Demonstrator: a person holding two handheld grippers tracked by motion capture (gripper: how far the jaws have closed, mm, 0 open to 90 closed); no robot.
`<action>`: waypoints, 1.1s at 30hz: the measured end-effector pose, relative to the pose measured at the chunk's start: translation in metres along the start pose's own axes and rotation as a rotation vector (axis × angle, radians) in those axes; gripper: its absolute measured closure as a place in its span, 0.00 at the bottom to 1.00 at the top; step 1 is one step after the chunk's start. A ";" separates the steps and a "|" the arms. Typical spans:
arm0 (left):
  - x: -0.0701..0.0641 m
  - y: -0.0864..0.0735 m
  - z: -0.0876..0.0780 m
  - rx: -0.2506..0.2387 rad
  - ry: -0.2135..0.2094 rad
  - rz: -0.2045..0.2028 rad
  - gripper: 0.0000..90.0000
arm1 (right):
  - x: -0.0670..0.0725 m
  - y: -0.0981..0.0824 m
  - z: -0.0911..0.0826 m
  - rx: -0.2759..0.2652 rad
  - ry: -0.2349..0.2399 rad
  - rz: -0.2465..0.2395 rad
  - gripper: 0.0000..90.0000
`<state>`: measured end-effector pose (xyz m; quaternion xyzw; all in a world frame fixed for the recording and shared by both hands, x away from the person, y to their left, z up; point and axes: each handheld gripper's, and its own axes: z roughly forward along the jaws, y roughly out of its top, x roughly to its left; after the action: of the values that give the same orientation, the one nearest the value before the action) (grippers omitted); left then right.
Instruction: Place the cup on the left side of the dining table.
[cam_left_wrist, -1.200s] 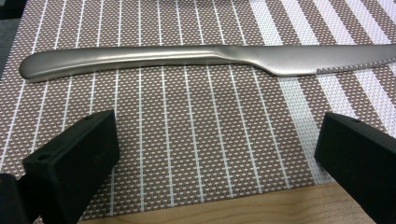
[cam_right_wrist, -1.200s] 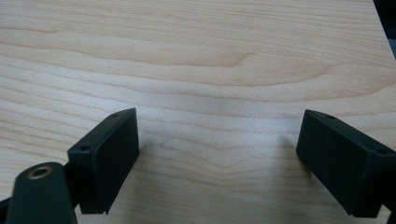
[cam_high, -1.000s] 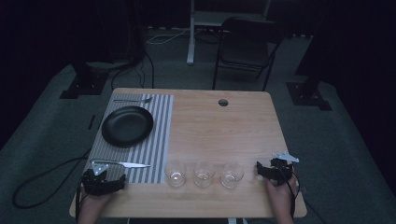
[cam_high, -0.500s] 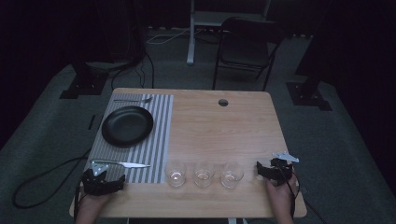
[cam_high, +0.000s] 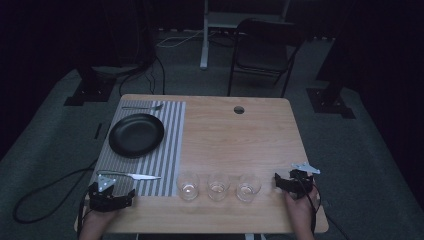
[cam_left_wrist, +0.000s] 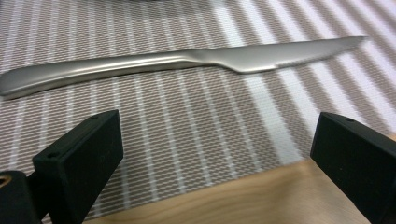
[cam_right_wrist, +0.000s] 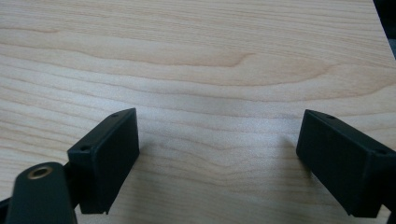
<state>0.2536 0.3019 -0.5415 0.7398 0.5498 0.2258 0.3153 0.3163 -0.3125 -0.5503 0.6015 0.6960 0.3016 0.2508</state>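
Lying crosswise, knife (cam_left_wrist: 187, 63), tip rightward

Setting: a staged recording studio or lab, not a home. Evidence: dark curtained surroundings on all sides; grey carpeted floor (cam_high: 360, 150); black stand bases (cam_high: 85, 92) left and right of a lone wooden table (cam_high: 235, 140) with a cable hole (cam_high: 239, 109); loose cables (cam_high: 45, 192) trailing over the floor; one folding chair (cam_high: 265, 50) behind; a white desk frame (cam_high: 205, 35) at the back (dimly lit, details hard to tell).
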 end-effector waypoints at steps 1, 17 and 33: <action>-0.001 0.000 -0.001 -0.005 -0.010 0.007 0.03 | 0.000 0.000 0.000 0.000 0.000 0.000 0.14; -0.025 0.004 -0.004 -0.041 -0.096 0.110 0.03 | 0.000 0.000 0.000 0.000 0.000 0.000 0.14; -0.065 0.011 -0.007 -0.070 -0.208 0.226 0.03 | 0.000 0.000 0.000 0.000 0.000 0.000 0.14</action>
<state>0.2374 0.2395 -0.5277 0.8049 0.4192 0.2011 0.3688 0.3163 -0.3125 -0.5503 0.6015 0.6959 0.3017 0.2508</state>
